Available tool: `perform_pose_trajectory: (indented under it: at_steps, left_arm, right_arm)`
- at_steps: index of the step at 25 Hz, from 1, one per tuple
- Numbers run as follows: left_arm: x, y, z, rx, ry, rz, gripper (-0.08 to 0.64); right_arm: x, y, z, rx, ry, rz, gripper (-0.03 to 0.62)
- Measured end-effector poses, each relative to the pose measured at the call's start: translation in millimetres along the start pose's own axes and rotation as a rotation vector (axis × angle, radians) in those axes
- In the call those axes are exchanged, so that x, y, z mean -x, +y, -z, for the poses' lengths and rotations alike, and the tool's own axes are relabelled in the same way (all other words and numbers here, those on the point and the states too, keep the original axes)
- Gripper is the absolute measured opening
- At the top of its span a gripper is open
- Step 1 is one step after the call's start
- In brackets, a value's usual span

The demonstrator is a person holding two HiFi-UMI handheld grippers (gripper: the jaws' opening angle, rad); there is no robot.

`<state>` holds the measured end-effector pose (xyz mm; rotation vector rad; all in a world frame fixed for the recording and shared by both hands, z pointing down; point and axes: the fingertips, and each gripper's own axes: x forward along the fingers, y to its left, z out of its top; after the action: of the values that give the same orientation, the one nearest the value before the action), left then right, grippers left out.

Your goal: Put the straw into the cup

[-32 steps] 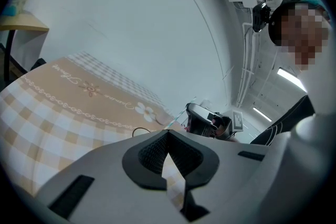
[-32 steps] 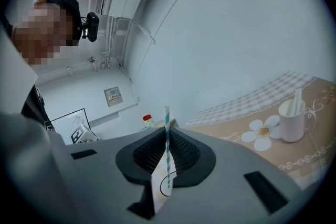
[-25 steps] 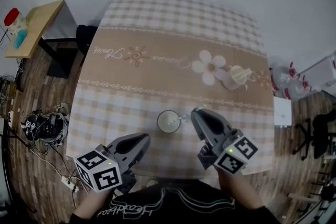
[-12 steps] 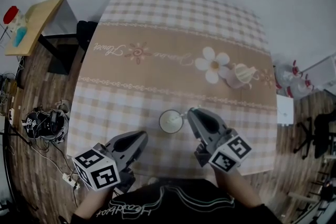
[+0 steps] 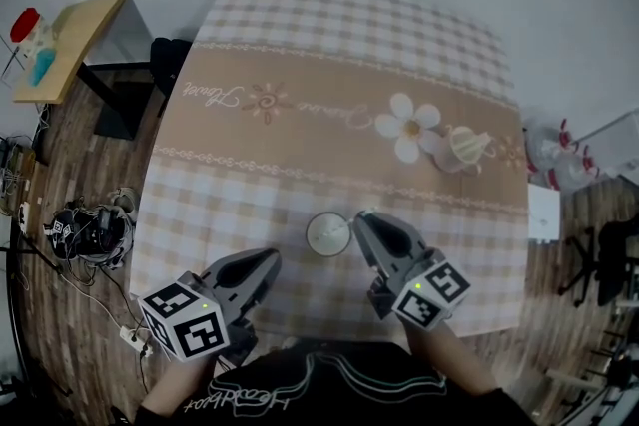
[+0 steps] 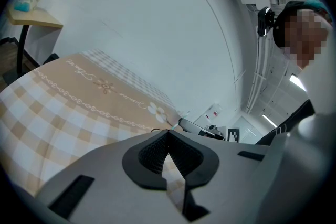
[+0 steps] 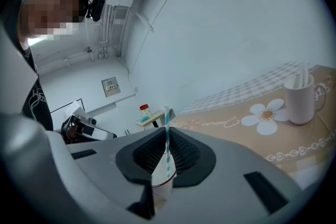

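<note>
Since the earlier frames, the right gripper (image 5: 361,217) has shifted toward the cup (image 5: 327,233) and sits lower; the left gripper (image 5: 268,262) has barely moved. Its jaws are clamped on the straw (image 7: 167,136), held upright, with the cup just beside its tip at 9 o'clock. The straw's lower end lines up with the cup mouth, so insertion appears under way; whether the end is already inside cannot be told.

The left gripper waits at 7 o'clock of the cup, jaws together, empty.

- Straw: thin, rigid tube, teal-and-white stripes.
- Cup: pale, round, open-topped, probably paper.
- Gripper pads: black, ribbed.
- Surface (image 5: 300,115): checked beige cloth with a flower print.
</note>
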<state>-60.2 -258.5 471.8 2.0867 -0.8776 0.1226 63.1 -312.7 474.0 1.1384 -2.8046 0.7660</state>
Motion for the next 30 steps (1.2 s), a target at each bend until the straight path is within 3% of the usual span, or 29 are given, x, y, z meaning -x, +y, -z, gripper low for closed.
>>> perform_pose_trajectory:
  at_steps: [12,21,25,30]
  left_arm:
    - [-0.6,1.0,5.6,0.001,0.003,0.017,-0.003]
    - [20.1,-11.0,9.2,-0.041,-0.001,0.024,-0.003]
    - [30.7,-19.4,12.0,-0.05,0.0,0.038,-0.003]
    - [48.8,-34.2,10.7,-0.089,-0.018,0.063,-0.003]
  right_arm:
    - [3.6,-15.5,5.0,-0.047,-0.003,0.042,0.034]
    - [11.8,-18.6,8.5,-0.116,-0.016,0.062,0.038]
    - [18.9,-18.3,8.6,-0.203,-0.035,0.069,0.117]
    - [36.6,-0.4,0.4,-0.179,-0.062,0.089,0.123]
